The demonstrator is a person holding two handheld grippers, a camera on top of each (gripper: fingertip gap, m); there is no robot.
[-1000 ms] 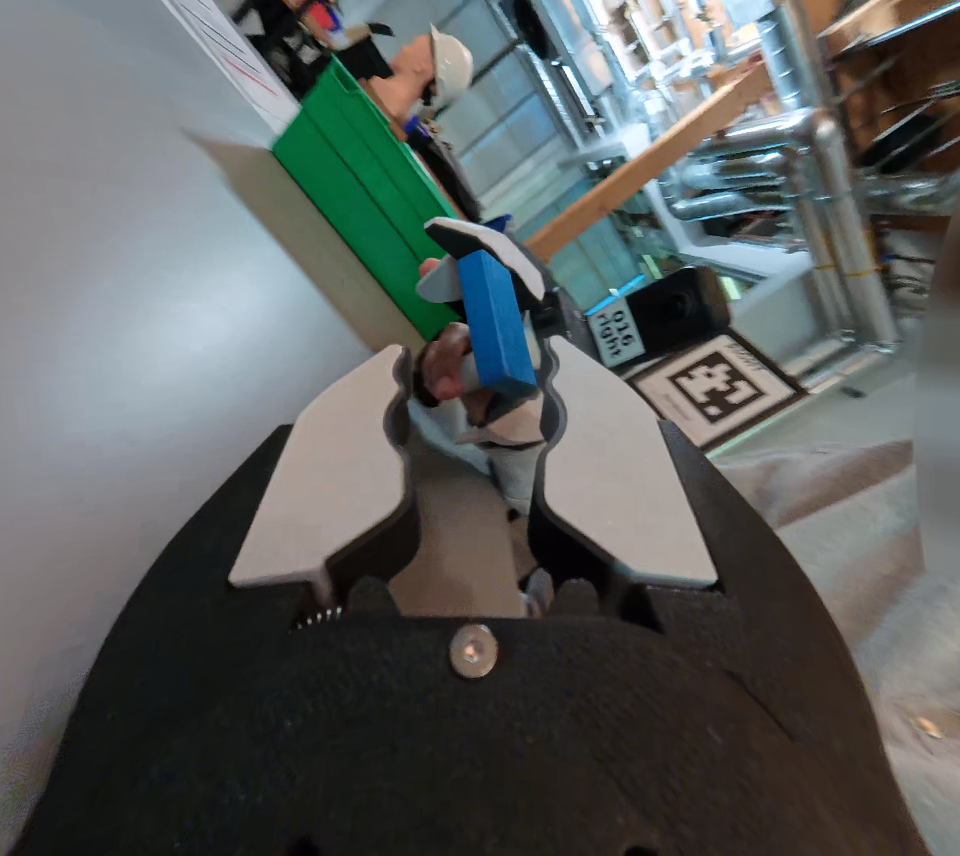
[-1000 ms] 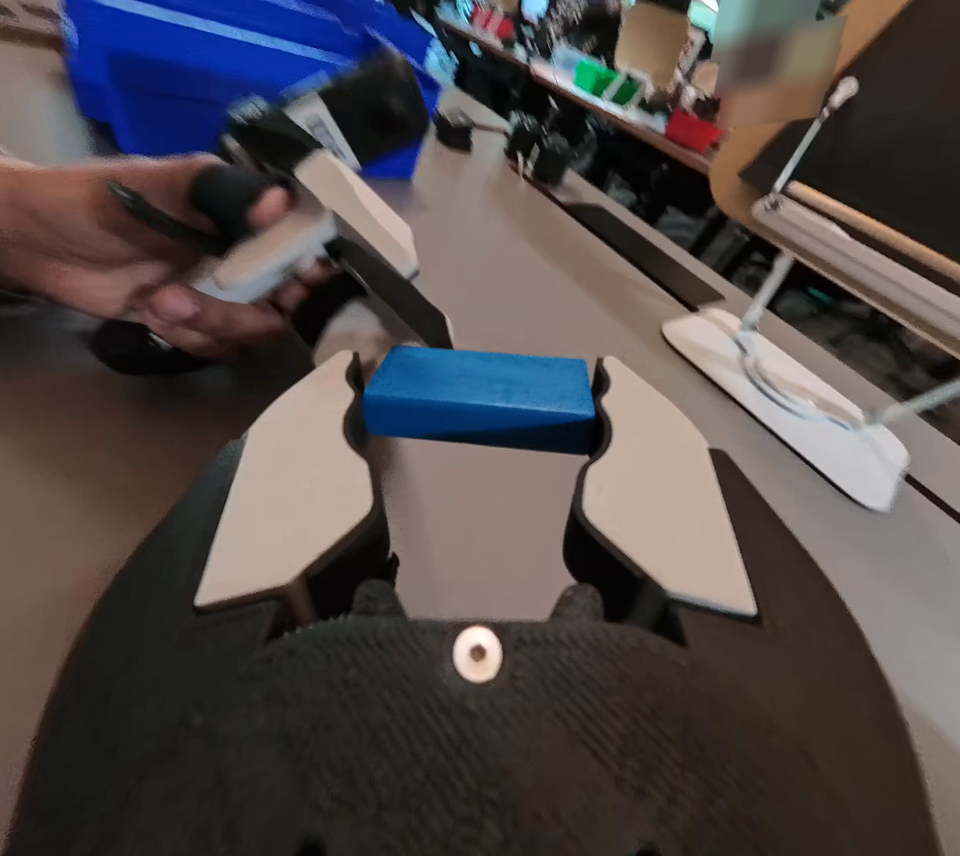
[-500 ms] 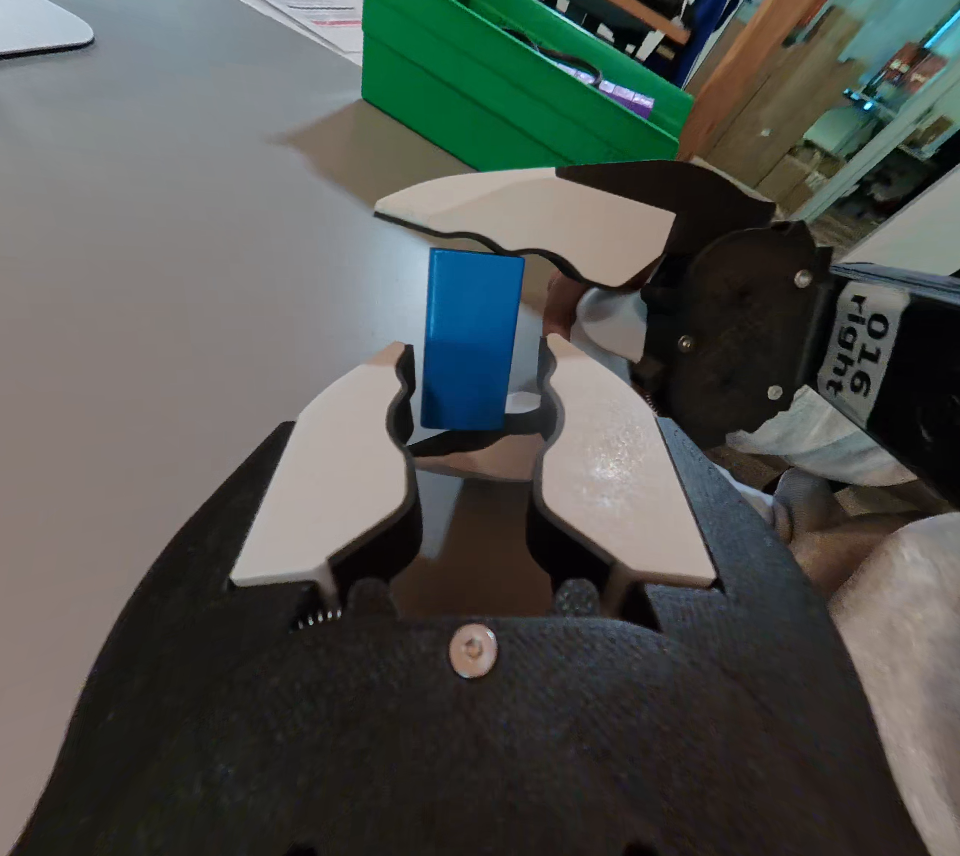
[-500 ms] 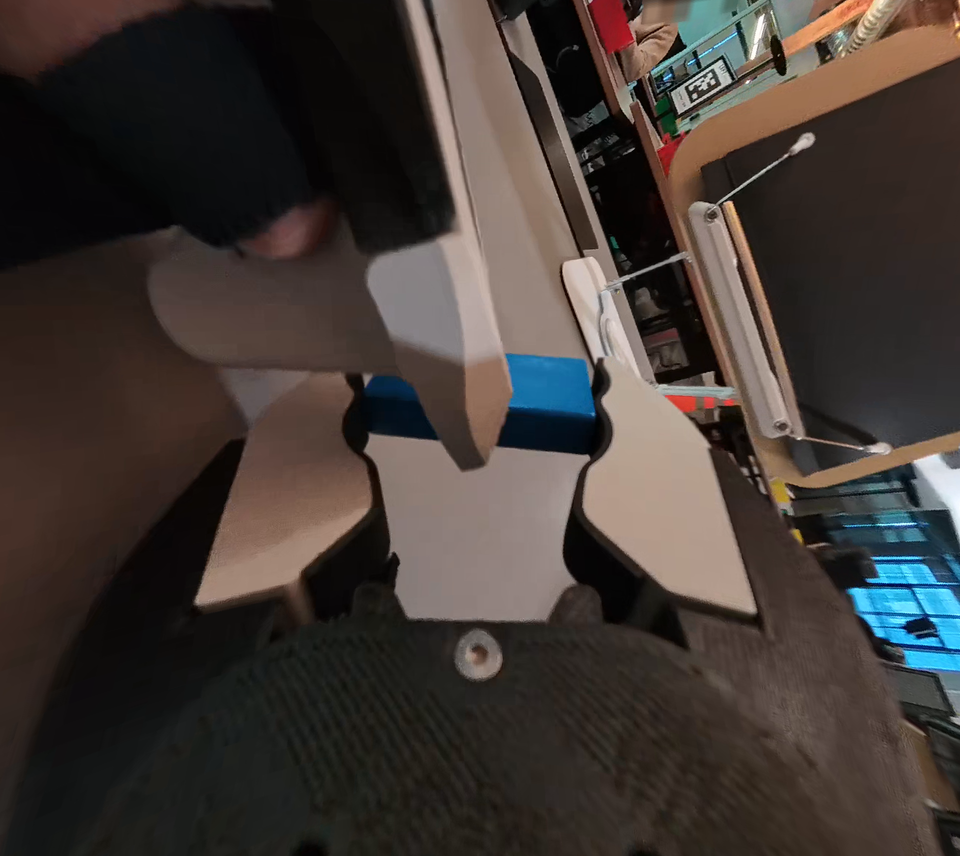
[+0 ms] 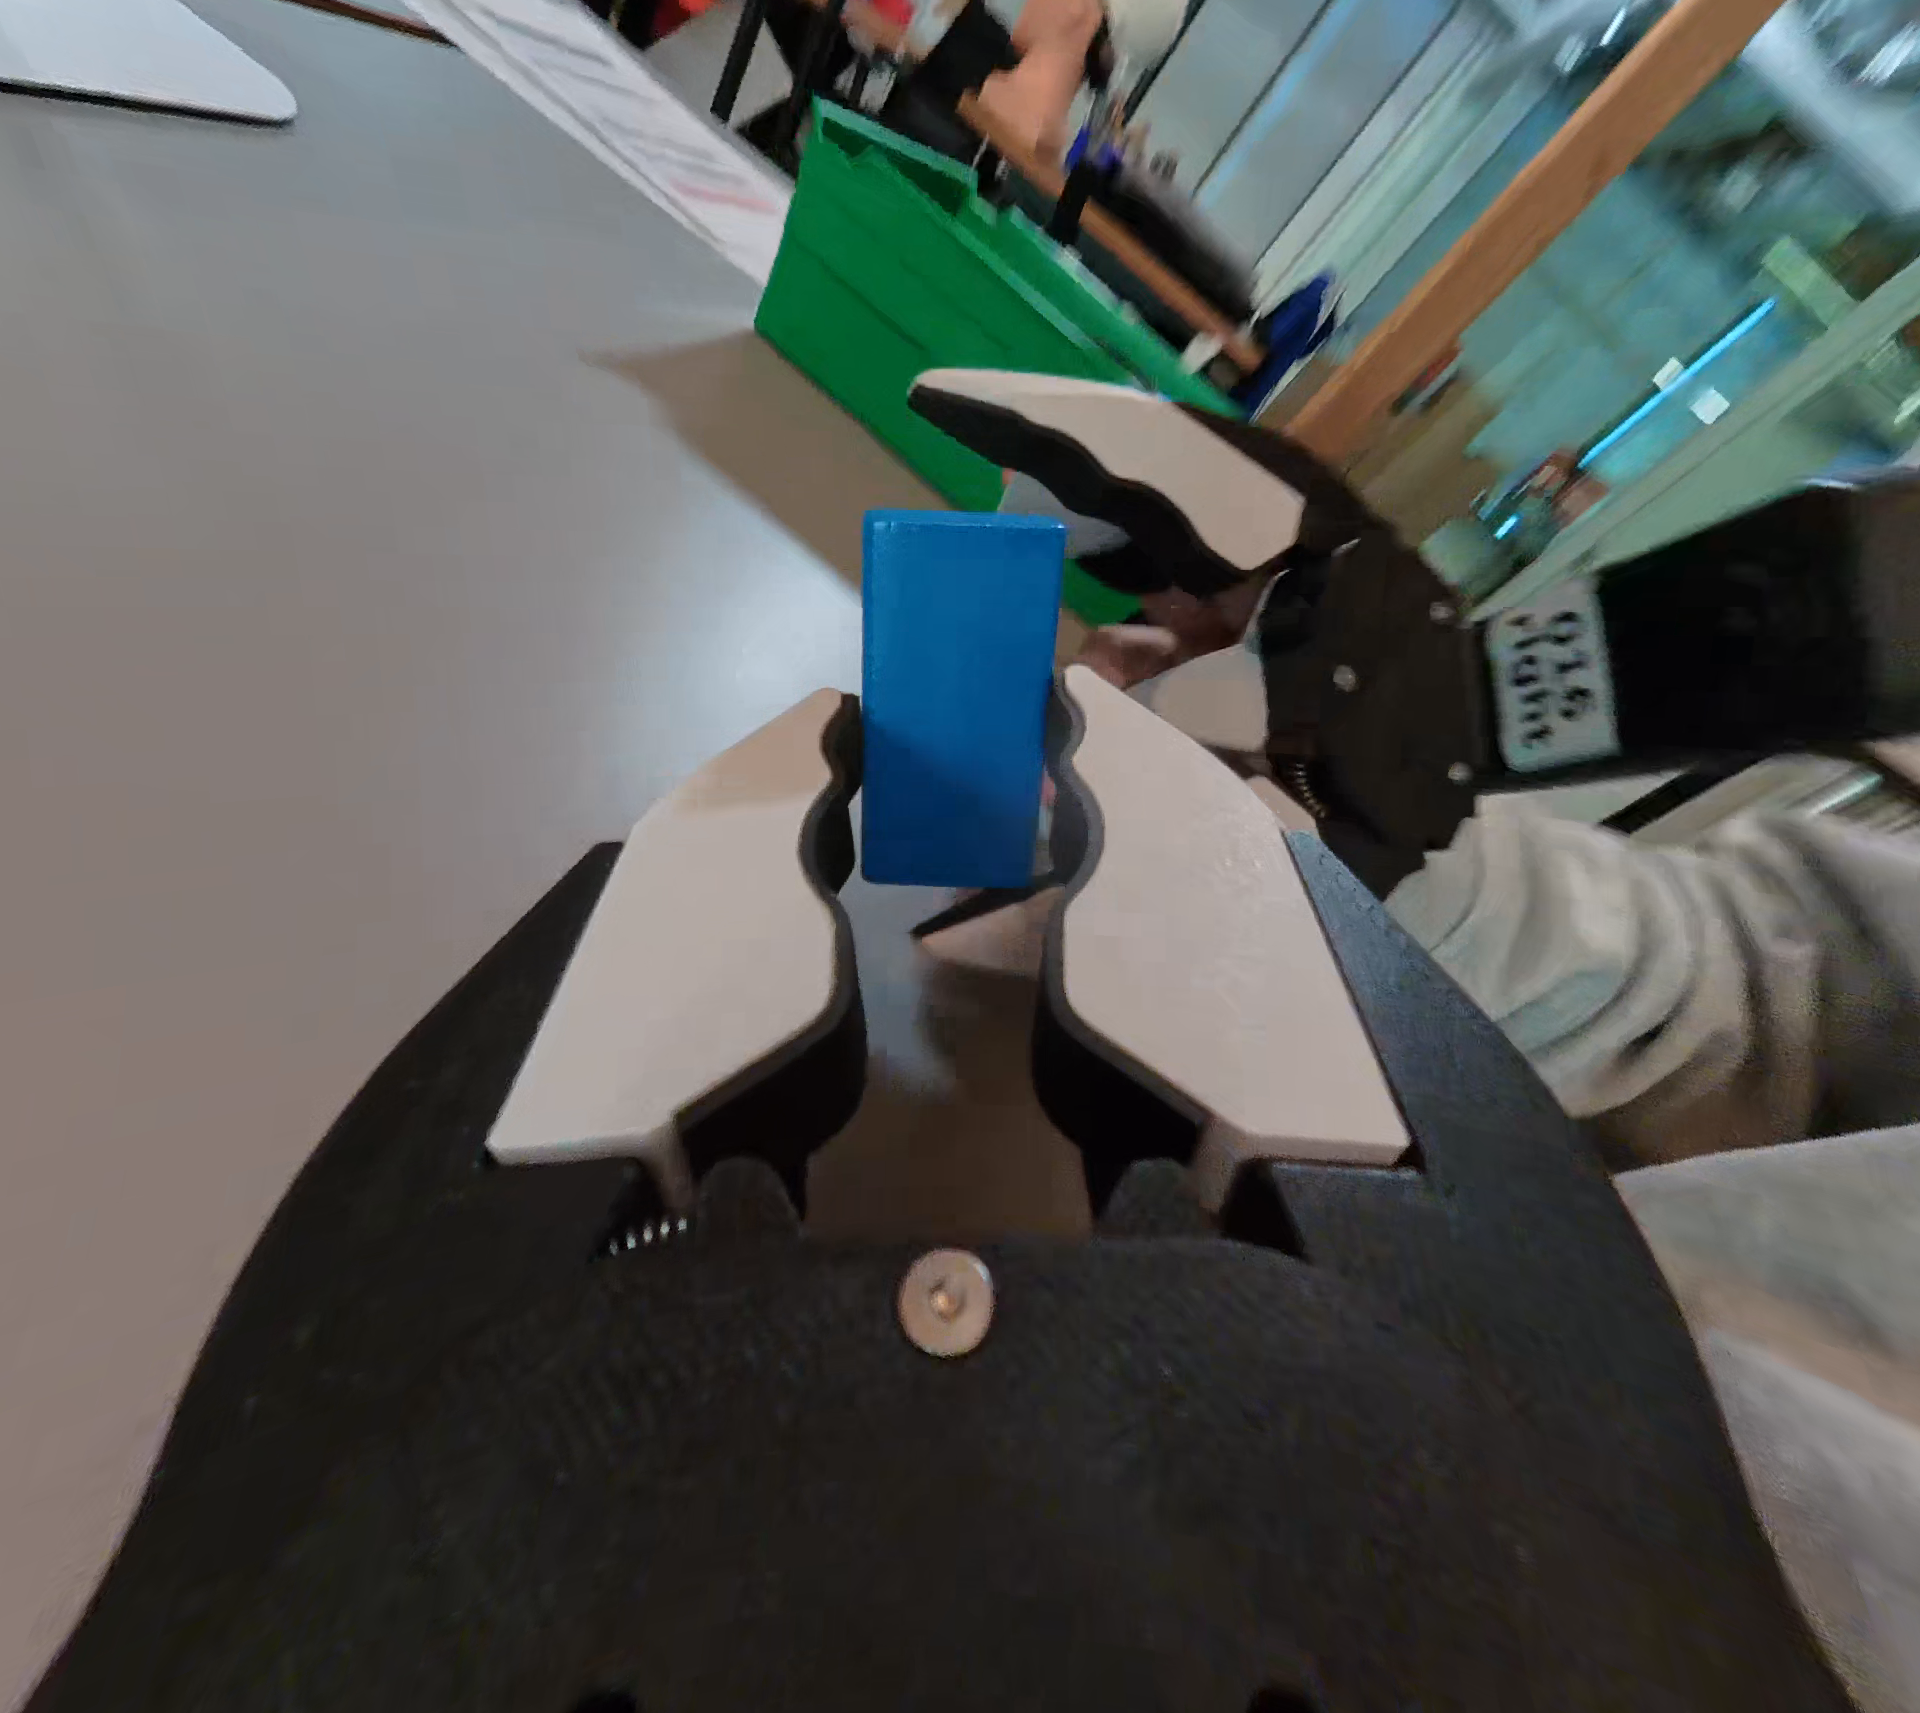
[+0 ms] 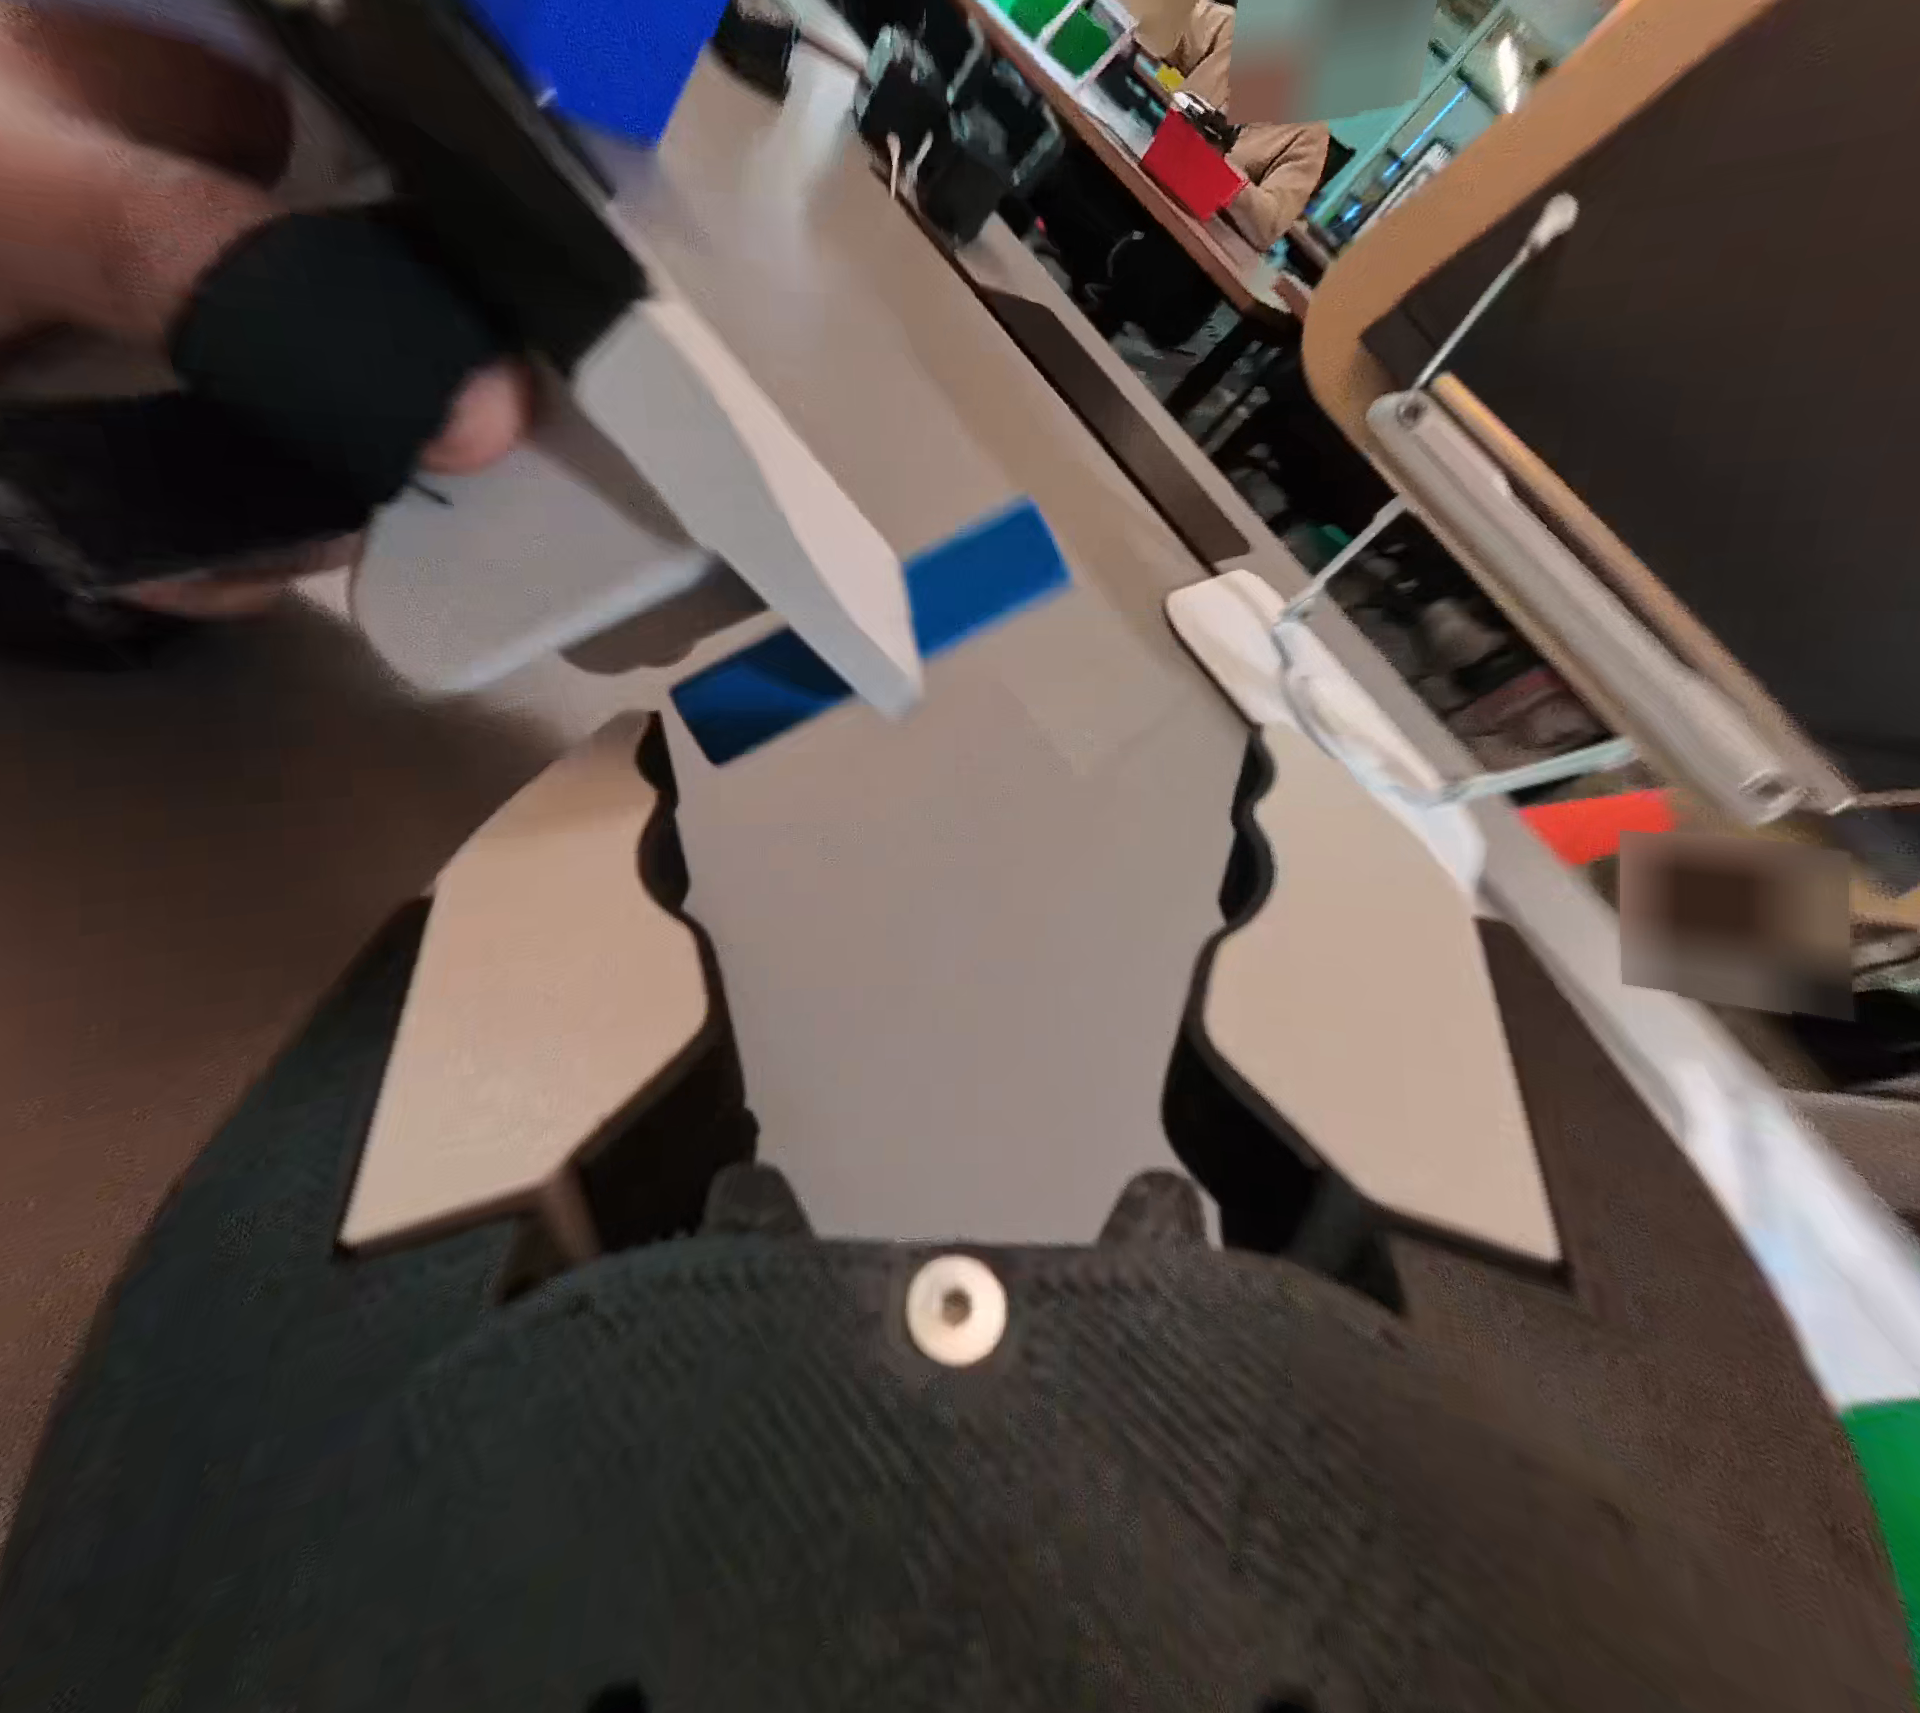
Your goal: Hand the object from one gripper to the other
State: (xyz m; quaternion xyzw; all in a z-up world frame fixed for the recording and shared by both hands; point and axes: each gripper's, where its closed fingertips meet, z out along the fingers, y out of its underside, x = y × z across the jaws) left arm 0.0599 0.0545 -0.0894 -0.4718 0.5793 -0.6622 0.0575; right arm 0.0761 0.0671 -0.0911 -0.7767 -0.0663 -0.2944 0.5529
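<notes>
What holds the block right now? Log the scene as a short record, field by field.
object: blue block
left claw: shut on the block's lower part, block standing upright
right claw: open, nothing between its fingers, apart from the block
handover: block sits with the left claw
surface: grey table below
background: green bin on the table

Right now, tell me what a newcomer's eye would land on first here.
The blue block, upright and clamped in the left gripper above the grey table. Just right of it, the right gripper gapes open and empty. Behind sits a green bin.
</notes>
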